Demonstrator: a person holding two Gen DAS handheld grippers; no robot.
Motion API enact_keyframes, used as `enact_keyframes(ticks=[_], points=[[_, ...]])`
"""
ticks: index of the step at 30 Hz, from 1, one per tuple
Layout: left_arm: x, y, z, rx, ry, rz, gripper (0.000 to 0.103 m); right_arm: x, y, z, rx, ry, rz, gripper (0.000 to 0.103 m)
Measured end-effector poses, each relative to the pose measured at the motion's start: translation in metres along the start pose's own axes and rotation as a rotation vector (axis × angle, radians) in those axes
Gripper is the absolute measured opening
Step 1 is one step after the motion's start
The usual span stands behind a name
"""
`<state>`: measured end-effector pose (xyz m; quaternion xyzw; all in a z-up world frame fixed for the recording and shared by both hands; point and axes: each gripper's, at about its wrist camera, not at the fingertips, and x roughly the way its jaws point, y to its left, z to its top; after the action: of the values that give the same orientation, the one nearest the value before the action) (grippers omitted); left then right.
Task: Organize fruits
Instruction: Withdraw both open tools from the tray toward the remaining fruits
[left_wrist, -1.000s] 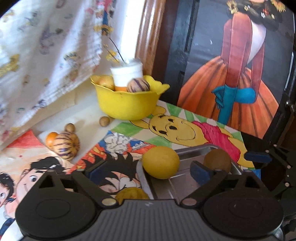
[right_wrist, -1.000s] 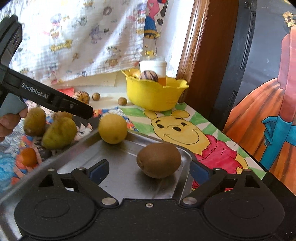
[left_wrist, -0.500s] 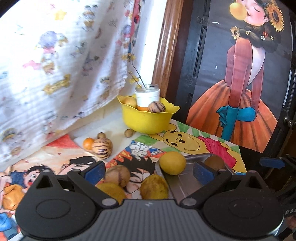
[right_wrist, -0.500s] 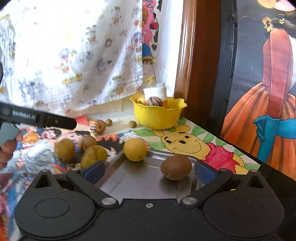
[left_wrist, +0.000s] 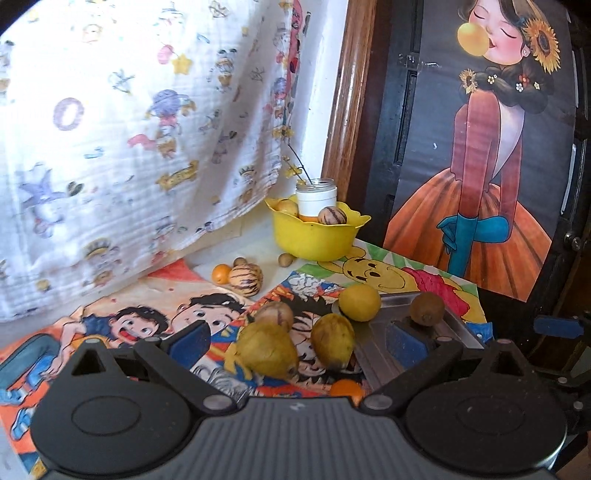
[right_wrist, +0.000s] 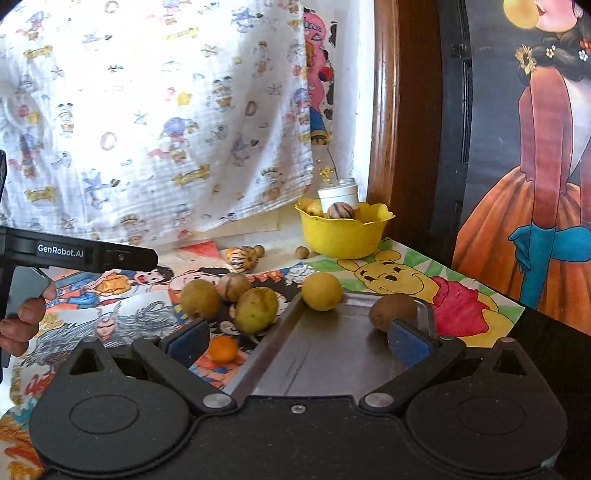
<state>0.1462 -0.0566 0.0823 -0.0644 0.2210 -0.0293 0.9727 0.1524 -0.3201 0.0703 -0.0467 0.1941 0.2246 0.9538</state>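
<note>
Both grippers, left gripper (left_wrist: 299, 338) and right gripper (right_wrist: 297, 338), hang spread wide and empty above the table. A lemon (right_wrist: 321, 291) and probably a kiwi (right_wrist: 393, 310) sit on the metal tray (right_wrist: 332, 354). Both have pulled back since a second ago.

Yellow bowl (right_wrist: 345, 236), brown kiwi (right_wrist: 391, 307), yellow lemon (right_wrist: 321, 291), silver tray (right_wrist: 332, 354), cartoon-print white cloth (right_wrist: 155, 110).

Behind my work area hangs a white cartoon-printed muslin cloth (right_wrist: 155, 122). A brown wooden door frame (right_wrist: 384, 110) stands beside it. A poster of a girl in an orange dress (left_wrist: 476, 147) covers the dark panel.
</note>
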Motion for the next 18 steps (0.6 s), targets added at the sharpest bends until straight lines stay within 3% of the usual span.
enact_keyframes(ticks=[18], points=[[-0.045, 0.024, -0.053, -0.02, 0.036, 0.032, 0.103, -0.035, 0.036, -0.04, 0.055, 0.025, -0.033, 0.102]])
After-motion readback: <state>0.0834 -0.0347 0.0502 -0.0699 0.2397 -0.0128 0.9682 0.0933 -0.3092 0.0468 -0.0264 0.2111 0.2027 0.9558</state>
